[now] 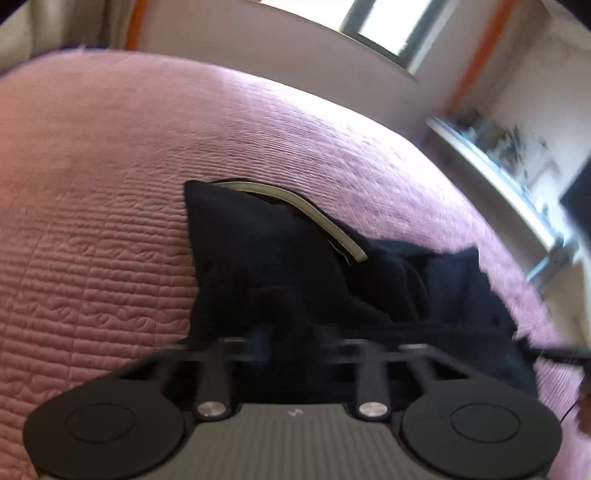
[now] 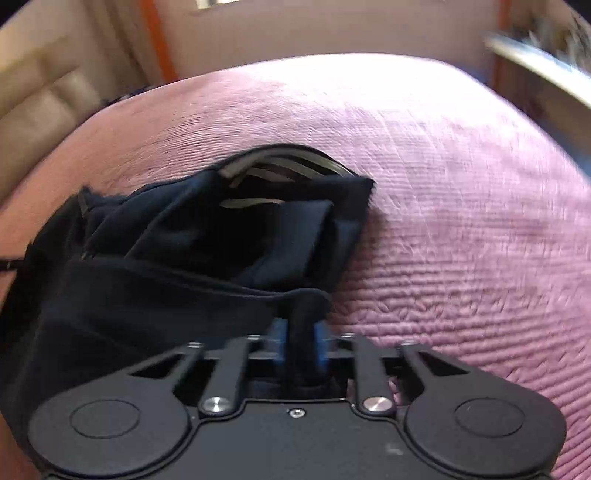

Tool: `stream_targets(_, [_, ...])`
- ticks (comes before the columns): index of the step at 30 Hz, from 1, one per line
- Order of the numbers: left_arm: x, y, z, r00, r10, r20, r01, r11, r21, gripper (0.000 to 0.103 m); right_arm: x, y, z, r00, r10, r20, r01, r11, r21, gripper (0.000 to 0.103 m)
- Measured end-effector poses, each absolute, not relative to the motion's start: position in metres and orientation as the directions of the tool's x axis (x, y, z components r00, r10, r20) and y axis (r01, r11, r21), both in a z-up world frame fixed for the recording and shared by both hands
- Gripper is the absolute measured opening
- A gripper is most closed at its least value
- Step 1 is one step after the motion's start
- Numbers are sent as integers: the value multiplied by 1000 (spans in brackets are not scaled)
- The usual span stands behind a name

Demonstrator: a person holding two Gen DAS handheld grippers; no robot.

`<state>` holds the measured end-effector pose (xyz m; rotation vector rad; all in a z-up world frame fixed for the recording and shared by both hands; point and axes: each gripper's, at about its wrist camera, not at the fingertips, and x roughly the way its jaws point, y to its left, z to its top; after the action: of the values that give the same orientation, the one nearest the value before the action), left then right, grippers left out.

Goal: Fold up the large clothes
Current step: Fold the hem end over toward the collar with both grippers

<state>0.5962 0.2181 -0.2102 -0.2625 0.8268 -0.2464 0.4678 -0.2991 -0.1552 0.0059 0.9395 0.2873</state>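
A dark navy garment (image 1: 280, 258) with white stripes (image 1: 317, 218) lies crumpled on a pink quilted bedspread (image 1: 110, 184). My left gripper (image 1: 291, 343) sits low at the garment's near edge. Its blurred fingers are sunk in the dark cloth and shut on it. In the right wrist view the same garment (image 2: 207, 266) is bunched to the left, its stripes (image 2: 273, 166) showing at the far end. My right gripper (image 2: 300, 343) is shut on a fold of the cloth, pinched between its blue pads (image 2: 321, 347). Pink bedspread (image 2: 461, 221) stretches away to the right.
A bright window (image 1: 388, 26) is set in the far wall beyond the bed. A cluttered white shelf (image 1: 498, 147) runs along the bed's right side. A beige padded headboard (image 2: 40, 110) stands at the left in the right wrist view.
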Motion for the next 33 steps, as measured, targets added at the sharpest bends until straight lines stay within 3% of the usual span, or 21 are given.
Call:
stream_targets(5, [575, 215, -203, 673, -324, -665, 141, 939, -315, 13, 442, -288, -145, 529, 315, -788, -344, 928, 139, 12])
stream_targets(8, [573, 220, -207, 701, -243, -670, 85, 962, -260, 25, 443, -285, -155, 516, 296, -804, -343, 931, 123, 12])
stream_targets(10, [579, 227, -214, 686, -286, -669, 85, 945, -316, 49, 449, -287, -161, 517, 286, -807, -312, 941, 133, 12])
stream_targets(12, [585, 231, -222, 667, -307, -679, 66, 932, -357, 71, 456, -290, -162, 528, 283, -801, -275, 949, 154, 29])
stream_targets(13, [586, 232, -224, 660, -320, -680, 60, 925, -376, 74, 459, -292, -161, 532, 282, -799, -264, 951, 160, 35])
stream_targets(14, [586, 233, -226, 658, -335, -675, 64, 917, -392, 74, 461, -293, -162, 533, 280, -799, -258, 952, 161, 44])
stream_targets(17, [592, 230, -235, 625, -362, -692, 89, 913, -398, 70, 468, -296, -167, 526, 278, -804, -259, 953, 160, 52])
stream_targets(20, [600, 223, -247, 595, -351, -723, 85, 922, -378, 50, 475, -298, -173, 524, 291, -800, -252, 951, 180, 56])
stream_targets(21, [600, 221, -249, 600, -340, -724, 85, 927, -365, 42, 477, -298, -173, 528, 293, -797, -248, 951, 186, 48])
stream_targets(22, [600, 219, -248, 610, -330, -721, 87, 932, -353, 26, 477, -297, -173, 536, 289, -793, -244, 952, 183, 40])
stream_targets(23, [598, 218, -246, 619, -326, -715, 88, 933, -349, 21, 474, -295, -171, 545, 284, -789, -246, 954, 174, 18])
stream_targets(24, [594, 217, -241, 636, -323, -701, 91, 933, -347, 14, 469, -292, -168, 552, 285, -784, -263, 951, 161, 12])
stream_targets(33, [564, 222, -162, 815, -350, -462, 142, 893, -427, 12, 420, -266, -78, 777, 173, -605, -308, 943, -127, 6])
